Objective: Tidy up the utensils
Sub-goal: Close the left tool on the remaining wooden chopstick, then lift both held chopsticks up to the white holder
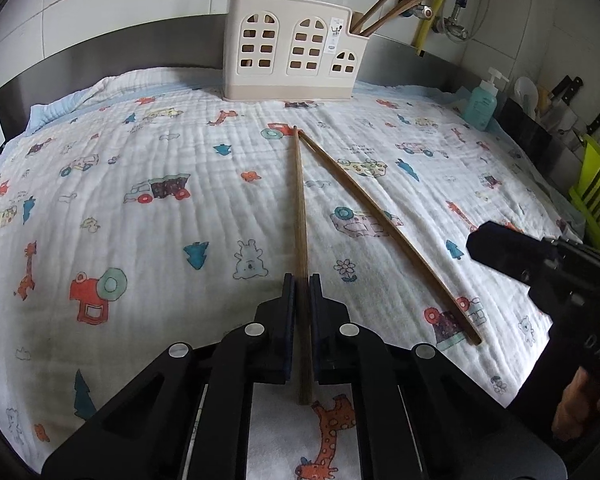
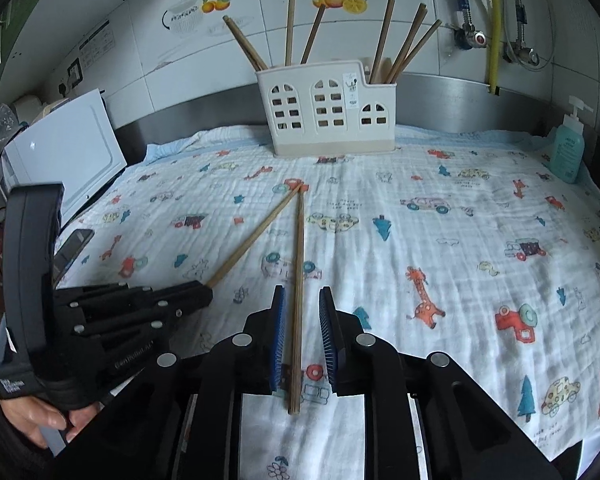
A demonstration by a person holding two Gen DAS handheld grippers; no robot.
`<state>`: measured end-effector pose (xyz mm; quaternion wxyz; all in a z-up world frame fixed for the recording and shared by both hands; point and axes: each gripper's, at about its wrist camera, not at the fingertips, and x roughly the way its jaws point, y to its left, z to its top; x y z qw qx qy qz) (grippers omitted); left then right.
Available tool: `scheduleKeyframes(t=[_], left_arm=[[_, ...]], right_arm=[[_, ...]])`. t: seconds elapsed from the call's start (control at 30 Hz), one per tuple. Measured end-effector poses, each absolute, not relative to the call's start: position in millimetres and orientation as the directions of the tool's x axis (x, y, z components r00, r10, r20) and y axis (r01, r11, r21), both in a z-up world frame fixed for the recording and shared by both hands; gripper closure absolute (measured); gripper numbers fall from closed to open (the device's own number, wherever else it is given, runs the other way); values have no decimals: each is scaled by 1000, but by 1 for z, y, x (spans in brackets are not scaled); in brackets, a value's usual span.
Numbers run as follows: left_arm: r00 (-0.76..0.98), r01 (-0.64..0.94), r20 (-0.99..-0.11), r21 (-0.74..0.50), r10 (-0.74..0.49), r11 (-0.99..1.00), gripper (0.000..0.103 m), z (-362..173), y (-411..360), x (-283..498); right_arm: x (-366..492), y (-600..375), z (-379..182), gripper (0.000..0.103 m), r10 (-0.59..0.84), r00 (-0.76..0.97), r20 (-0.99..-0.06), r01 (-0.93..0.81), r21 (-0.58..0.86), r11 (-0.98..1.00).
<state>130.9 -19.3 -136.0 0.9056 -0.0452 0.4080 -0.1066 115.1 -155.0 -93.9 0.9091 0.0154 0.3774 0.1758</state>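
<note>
Two wooden chopsticks lie in a V on the cartoon-print cloth (image 1: 140,160), far tips nearly touching. My left gripper (image 1: 302,280) is shut on the near part of the left chopstick (image 1: 300,208); the right wrist view shows that gripper (image 2: 206,292) from the side, holding the stick (image 2: 256,236). My right gripper (image 2: 302,296) stands open, and the other chopstick (image 2: 298,280) runs between its blue pads (image 2: 278,344) without being pressed. A cream utensil holder (image 1: 292,52) (image 2: 328,108) with window cut-outs stands at the back, several chopsticks upright in it.
A teal soap bottle (image 2: 568,152) stands at the cloth's far right corner. Knives (image 1: 568,92) and a green rack (image 1: 596,196) sit beyond the right edge. A white appliance (image 2: 72,152) and a phone (image 2: 72,248) are on the left. Pipes run up the tiled wall.
</note>
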Motion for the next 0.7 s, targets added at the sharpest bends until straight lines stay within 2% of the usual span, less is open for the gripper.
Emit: scheduleKeyframes(t=[0.23,0.43,0.53,0.7], left_arm=[[679,166,-692,-178,-244,970,98,-116,-11,123],[719,173,-651,-171,-243,970,98,-95,-3,120],[735,180,-632,-166,-245,970,98,-86,-1,118],[752,185,-611,-164,-247,969,98,-74,3,121]], right_arm=[[116,-146,-119,86,344,604,-719,-324,174,930],[115,-142,-125,86,314,611,-727,-329,127,936],[115,-144,-125,95,308,615,-726,-322,125,939],[114,-151,-110,96,311,645,-698,-311,132,941]])
